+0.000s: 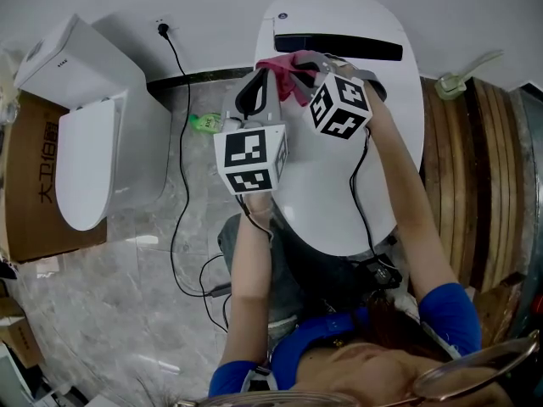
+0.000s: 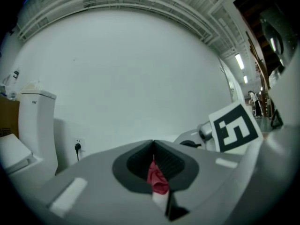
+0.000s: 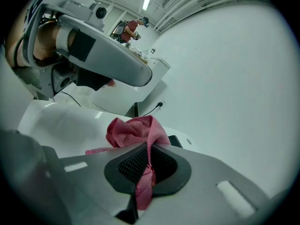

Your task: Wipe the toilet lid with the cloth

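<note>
Pink cloth (image 1: pixel 283 68) sits bunched at the far end of the white toilet lid (image 1: pixel 339 185), just near of the black strip (image 1: pixel 338 47). Both claws pinch it. The right gripper (image 1: pixel 303 63) is pressed together on a fold, and the left gripper (image 1: pixel 257 87) grips it from the left side.

- Right gripper view: bulk of the cloth heaped beyond the jaws on the lid; a person (image 3: pixel 133 28) far off.
- Left gripper view: only a small pink wad in the jaws, then bare wall.
- Head view only: green bottle (image 1: pixel 206 123) on the floor, wooden planks (image 1: pixel 484 168) to the right.
- Second toilet (image 1: pixel 85 134) and wall socket (image 1: pixel 161 27) are to the left.
</note>
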A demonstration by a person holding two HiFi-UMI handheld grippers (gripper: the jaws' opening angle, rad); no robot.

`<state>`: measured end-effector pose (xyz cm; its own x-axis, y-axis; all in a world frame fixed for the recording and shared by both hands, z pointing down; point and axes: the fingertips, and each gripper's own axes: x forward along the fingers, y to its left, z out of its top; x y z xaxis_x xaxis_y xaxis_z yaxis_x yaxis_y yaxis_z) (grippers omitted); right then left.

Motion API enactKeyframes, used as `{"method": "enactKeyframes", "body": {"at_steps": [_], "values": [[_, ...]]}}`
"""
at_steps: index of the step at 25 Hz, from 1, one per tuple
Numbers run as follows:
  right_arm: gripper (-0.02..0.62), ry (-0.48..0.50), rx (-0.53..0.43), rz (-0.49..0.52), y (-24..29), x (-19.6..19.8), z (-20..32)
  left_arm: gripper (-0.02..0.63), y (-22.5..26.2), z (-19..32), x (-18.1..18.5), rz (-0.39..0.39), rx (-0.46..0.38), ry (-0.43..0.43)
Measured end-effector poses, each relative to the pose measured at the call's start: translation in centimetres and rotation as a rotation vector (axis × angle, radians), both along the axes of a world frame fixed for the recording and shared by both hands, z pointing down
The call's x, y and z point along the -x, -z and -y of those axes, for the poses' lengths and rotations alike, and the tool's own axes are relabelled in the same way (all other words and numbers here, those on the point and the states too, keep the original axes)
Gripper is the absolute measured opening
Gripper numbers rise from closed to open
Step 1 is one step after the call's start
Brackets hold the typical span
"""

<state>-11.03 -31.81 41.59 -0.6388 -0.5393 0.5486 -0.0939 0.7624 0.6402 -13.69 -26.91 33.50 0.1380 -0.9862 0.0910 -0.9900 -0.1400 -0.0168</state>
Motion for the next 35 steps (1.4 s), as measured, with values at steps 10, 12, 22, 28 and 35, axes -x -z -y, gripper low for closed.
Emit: {"method": "enactKeyframes", "body": {"at_steps": [10, 12, 22, 28, 35], "values": [[0.009, -0.048, 0.002, 0.012, 0.0, -2.2, 0.4, 0.003, 0.1, -0.9, -2.4, 0.047, -0.008, -0.04], [0.009, -0.061, 0.008, 0.017, 0.0, -2.8, 0.5, 0.003, -0.1, -1.0, -2.3, 0.041, 0.007, -0.037], [0.009, -0.104, 0.004, 0.029, -0.1, -5.8, 0.9, 0.003, -0.6, -1.1, -3.7, -0.007, 0.015, -0.076], [0.009, -0.114, 0.021, 0.039, -0.1, -7.0, 1.2, 0.003, -0.9, -0.8, -6.2, 0.02, 0.026, -0.143], [0.009, -0.147, 0.012, 0.052, -0.1, -8.8, 1.6, 0.003, -1.1, -0.8, -6.0, 0.019, 0.034, -0.149]]}}
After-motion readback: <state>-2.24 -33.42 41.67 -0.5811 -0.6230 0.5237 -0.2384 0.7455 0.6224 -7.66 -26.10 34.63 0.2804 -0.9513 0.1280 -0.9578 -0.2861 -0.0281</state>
